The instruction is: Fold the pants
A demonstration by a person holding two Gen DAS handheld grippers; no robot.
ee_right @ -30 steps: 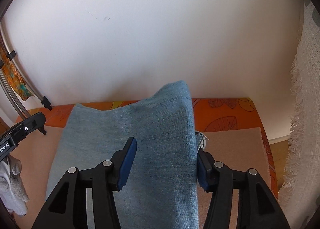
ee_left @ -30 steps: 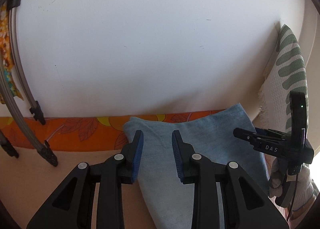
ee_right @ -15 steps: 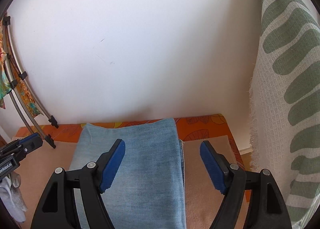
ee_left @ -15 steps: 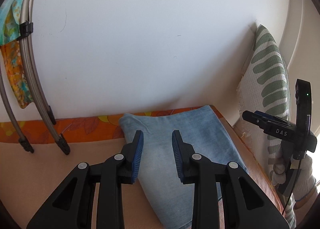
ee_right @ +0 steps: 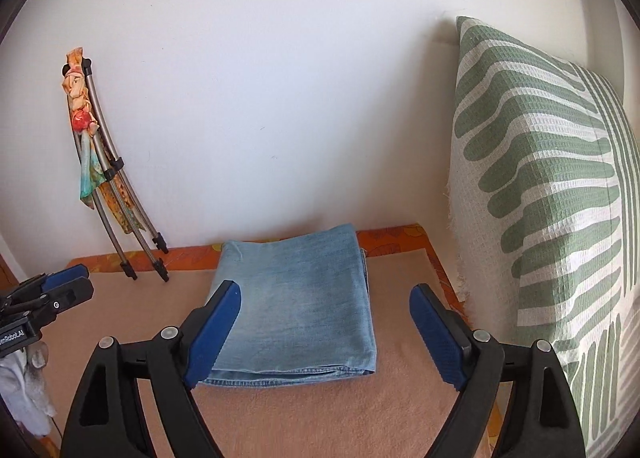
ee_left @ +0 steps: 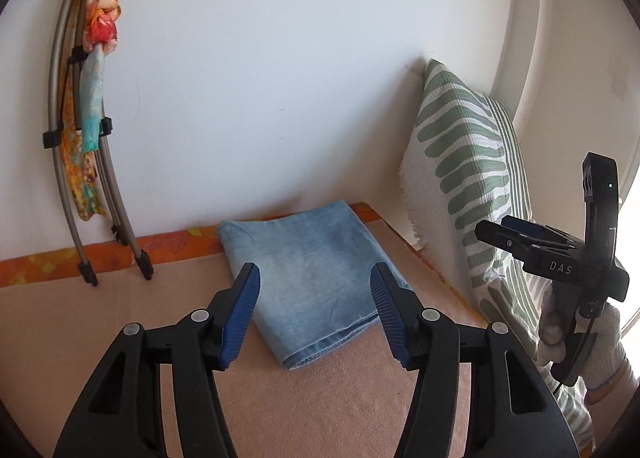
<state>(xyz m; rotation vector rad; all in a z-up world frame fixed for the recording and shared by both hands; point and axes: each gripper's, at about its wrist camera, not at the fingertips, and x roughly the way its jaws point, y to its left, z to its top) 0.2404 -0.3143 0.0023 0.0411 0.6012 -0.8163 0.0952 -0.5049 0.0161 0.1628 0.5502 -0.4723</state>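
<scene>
The light blue denim pants (ee_left: 312,270) lie folded into a flat rectangle on the beige mat, far end near the wall. They also show in the right wrist view (ee_right: 296,306). My left gripper (ee_left: 316,314) is open and empty, raised above and in front of the near edge of the pants. My right gripper (ee_right: 324,334) is open wide and empty, also held back above the near edge. The right gripper shows in the left wrist view (ee_left: 560,254) at the right, away from the pants. The left gripper shows at the left edge of the right wrist view (ee_right: 44,302).
A white wall stands right behind the mat (ee_right: 360,418). A green and white patterned cushion (ee_right: 560,218) leans at the right. Curved metal rods with colourful cloth (ee_left: 84,138) lean on the wall at the left. An orange patterned border (ee_left: 80,258) runs along the mat's far edge.
Both grippers have pulled back and up from the pants. The left gripper has opened; the right gripper has let go of the pants and opened wide. The pants now lie flat.
</scene>
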